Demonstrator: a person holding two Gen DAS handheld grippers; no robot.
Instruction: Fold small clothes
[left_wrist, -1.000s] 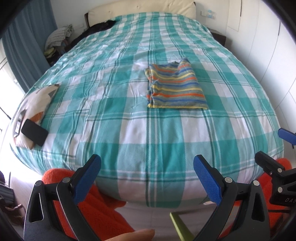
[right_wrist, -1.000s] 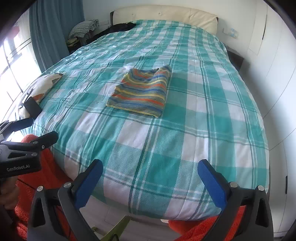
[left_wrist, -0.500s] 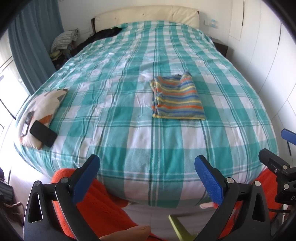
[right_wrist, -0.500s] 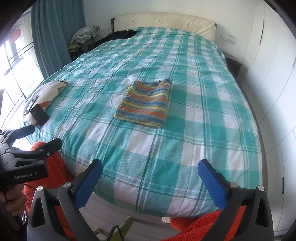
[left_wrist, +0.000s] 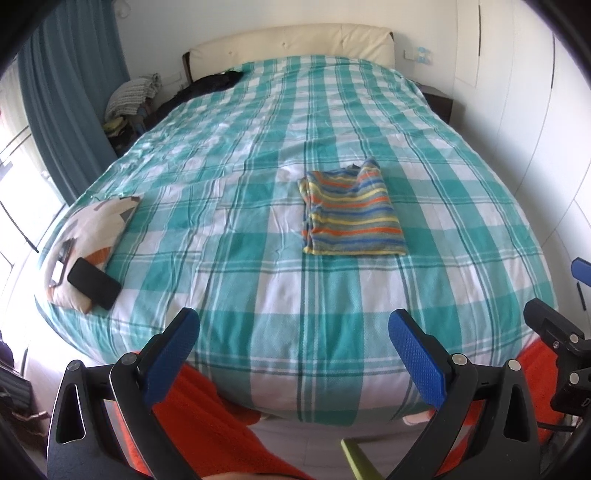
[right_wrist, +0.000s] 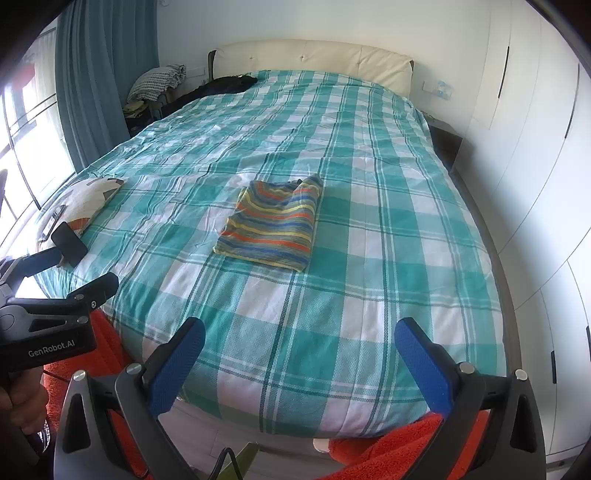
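On the plaid bed (left_wrist: 258, 295), folded striped garment (left_wrist: 351, 218) now farther off, left gripper (left_wrist: 295, 354) and right gripper (right_wrist: 301, 363) spread, empty, drawn back.

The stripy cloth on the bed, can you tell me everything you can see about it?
The stripy cloth is a small garment that looks like soft knit, with orange, yellow, blue and grey-green stripes. It is folded into a neat, flat rectangle, with layered edges showing along one side and a small dark bit peeking out at its far edge. It lies near the middle of the checked bedspread. Only the bedspread touches it; both grippers are open and well away from it.
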